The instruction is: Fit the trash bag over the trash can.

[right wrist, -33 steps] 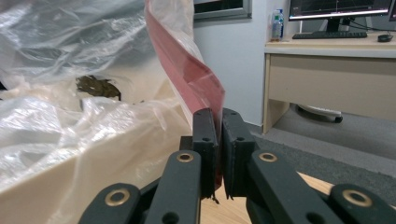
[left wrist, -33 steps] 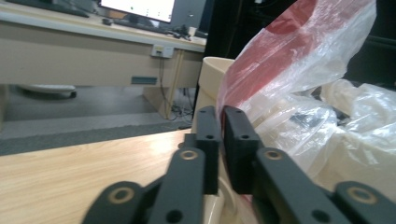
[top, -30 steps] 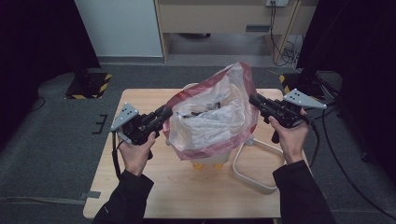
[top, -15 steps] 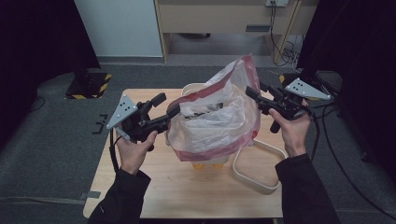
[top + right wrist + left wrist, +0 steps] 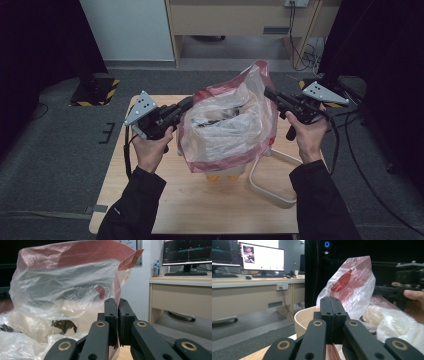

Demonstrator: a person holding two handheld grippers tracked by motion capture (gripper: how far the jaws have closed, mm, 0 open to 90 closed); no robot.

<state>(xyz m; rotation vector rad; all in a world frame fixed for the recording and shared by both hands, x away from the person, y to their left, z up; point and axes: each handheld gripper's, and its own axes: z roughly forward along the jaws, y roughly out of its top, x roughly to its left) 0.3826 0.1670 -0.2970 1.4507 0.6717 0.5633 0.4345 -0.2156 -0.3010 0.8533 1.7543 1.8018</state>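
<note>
A clear plastic bag (image 5: pixel 227 132) with a red rim hangs over the wooden table (image 5: pixel 150 200), stretched between both grippers. My left gripper (image 5: pixel 186 104) is shut on the bag's left edge; in the left gripper view its jaws (image 5: pixel 333 301) are pressed together with the bag (image 5: pixel 354 282) rising just behind them. My right gripper (image 5: pixel 267 93) is shut on the right edge, and red film runs between its jaws (image 5: pixel 117 303). Crumpled white and dark contents show through the bag (image 5: pixel 62 302). A beige round container (image 5: pixel 303 317) stands under the bag, mostly hidden.
A white looped tube (image 5: pixel 272 192) lies on the table right of the bag. Small yellow objects (image 5: pixel 222 176) peek out below the bag. A striped black-yellow base (image 5: pixel 95 90) sits on the floor at left; a desk and cables (image 5: pixel 300 45) lie beyond the table.
Both grippers have risen and moved apart, lifting the bag's rim and pulling its mouth wider. The bag now stands taller over the table.
</note>
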